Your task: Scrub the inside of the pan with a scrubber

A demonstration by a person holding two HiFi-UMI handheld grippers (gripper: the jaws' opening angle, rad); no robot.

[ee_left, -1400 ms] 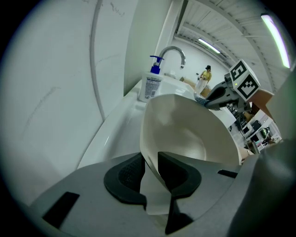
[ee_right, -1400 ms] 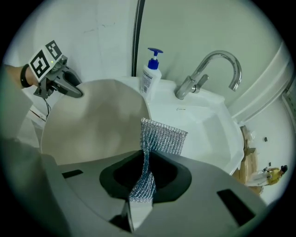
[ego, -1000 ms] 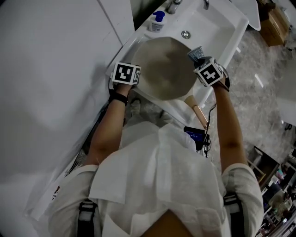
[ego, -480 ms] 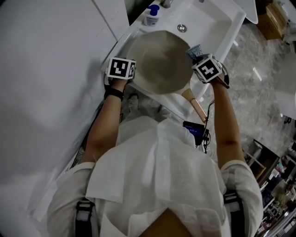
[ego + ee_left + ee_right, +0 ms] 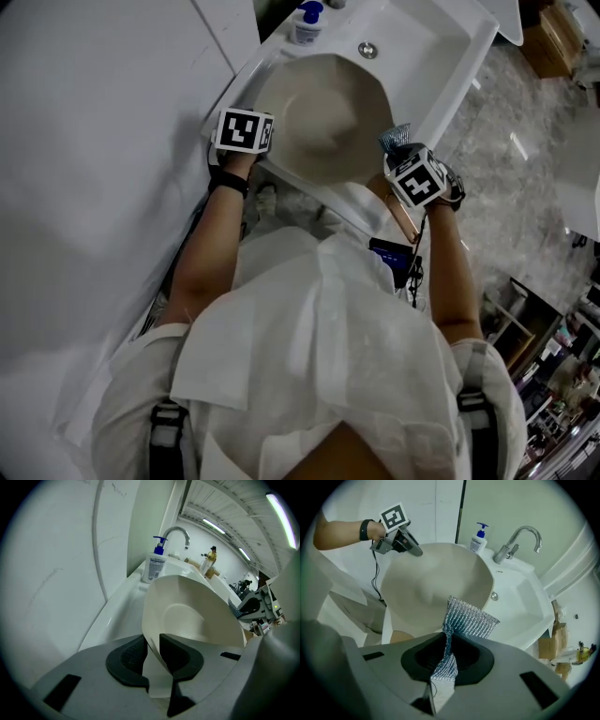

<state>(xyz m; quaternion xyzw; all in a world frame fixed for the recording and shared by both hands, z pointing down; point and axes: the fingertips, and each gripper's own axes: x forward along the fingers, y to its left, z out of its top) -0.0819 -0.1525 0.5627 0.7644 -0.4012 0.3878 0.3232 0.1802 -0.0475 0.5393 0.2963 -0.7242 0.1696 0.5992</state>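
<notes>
Upper centre of the head view: cream pan (image 5: 323, 112) tilted in the white sink (image 5: 441, 56). Left tongs (image 5: 153, 654) clamped on its rim at frame left, steadying it. Right tongs (image 5: 445, 656) pinch a silver mesh scrubber (image 5: 466, 620), which sits just off the pan's right edge, not on the inner surface. Interior shows no suds or marks. Judgement: scrubber not in contact now, the whole inside remains to scrub.

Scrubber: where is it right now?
Head view: the silver mesh scrubber is pinched in the right claw, by the right rim of the cream round pan over the white sink.
</notes>
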